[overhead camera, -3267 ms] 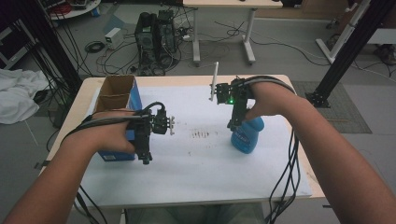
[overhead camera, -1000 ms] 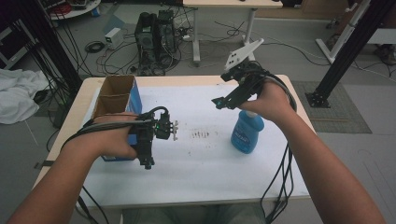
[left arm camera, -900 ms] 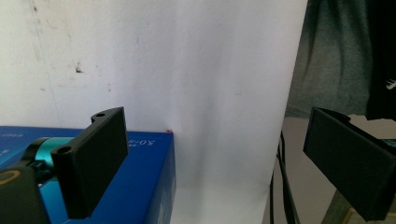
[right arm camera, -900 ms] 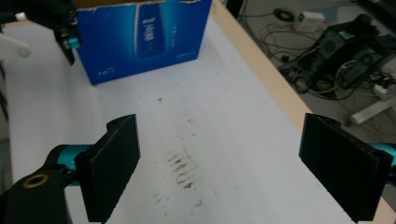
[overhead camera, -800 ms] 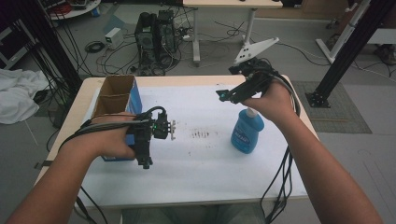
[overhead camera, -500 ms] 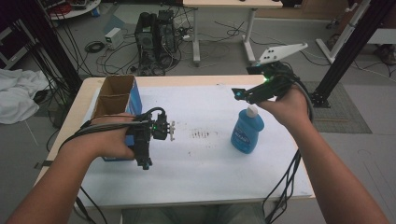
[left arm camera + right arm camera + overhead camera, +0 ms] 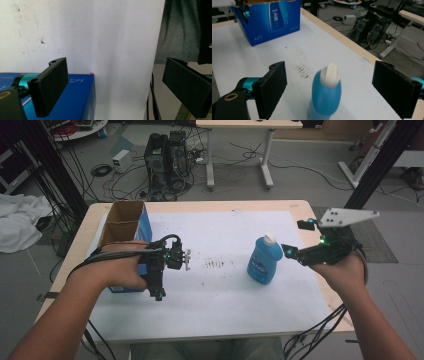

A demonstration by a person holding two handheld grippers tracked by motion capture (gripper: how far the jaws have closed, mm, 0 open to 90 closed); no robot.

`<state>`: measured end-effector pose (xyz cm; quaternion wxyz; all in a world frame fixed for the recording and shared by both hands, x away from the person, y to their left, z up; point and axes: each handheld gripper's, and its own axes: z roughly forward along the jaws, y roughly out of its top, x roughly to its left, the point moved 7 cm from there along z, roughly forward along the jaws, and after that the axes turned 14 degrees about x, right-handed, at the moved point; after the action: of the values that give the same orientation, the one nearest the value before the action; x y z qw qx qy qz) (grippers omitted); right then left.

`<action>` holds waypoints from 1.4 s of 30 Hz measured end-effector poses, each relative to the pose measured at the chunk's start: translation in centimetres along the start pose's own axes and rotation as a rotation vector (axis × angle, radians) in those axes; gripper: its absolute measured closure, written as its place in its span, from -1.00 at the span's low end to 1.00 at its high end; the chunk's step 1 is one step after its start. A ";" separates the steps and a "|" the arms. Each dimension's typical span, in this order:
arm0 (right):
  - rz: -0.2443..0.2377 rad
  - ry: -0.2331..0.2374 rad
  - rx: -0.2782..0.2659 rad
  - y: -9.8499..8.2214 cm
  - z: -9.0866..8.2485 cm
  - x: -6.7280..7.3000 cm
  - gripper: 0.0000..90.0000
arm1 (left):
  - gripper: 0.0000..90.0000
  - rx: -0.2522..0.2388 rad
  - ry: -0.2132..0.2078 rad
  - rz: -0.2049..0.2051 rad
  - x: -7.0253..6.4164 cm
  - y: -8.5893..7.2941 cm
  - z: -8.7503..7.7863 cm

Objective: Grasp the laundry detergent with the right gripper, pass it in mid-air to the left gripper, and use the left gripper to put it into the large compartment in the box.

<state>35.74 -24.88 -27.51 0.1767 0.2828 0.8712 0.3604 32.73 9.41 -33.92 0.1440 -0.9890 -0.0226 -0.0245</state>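
Two wide-open hand-held grippers, right hand-held gripper (image 7: 292,253) just beside upright bottle (image 7: 261,261).

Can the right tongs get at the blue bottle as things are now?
Probably yes. The right tongs are open and point at the blue bottle, which stands upright on the white sheet. In the right gripper view the bottle sits between the jaws, nothing blocking it.

- Your blue bottle (image 7: 261,261) with a white cap stands upright on the white sheet, free of any grip, well to the right of the box.
- Your blue box (image 7: 126,240) stands open-topped, brown inside, at the sheet's left edge.
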 end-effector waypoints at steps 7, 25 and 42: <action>0.052 0.026 0.020 -5.4 0.6 1.5 -0.74 | -0.85 0.004 -0.018 -0.001 -0.3 0.0 0.1; 0.149 0.067 0.040 -10.9 6.8 2.3 -0.74 | -0.85 0.006 -0.018 0.000 -0.6 -0.3 0.1; 0.157 0.055 0.057 -11.2 11.2 0.2 -0.74 | -0.85 0.006 -0.019 -0.002 -1.0 -0.9 0.2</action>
<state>37.17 -25.38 -43.28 0.1155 0.3451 0.8608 0.3559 31.72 10.32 -33.85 0.1470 -0.9887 -0.0252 -0.0150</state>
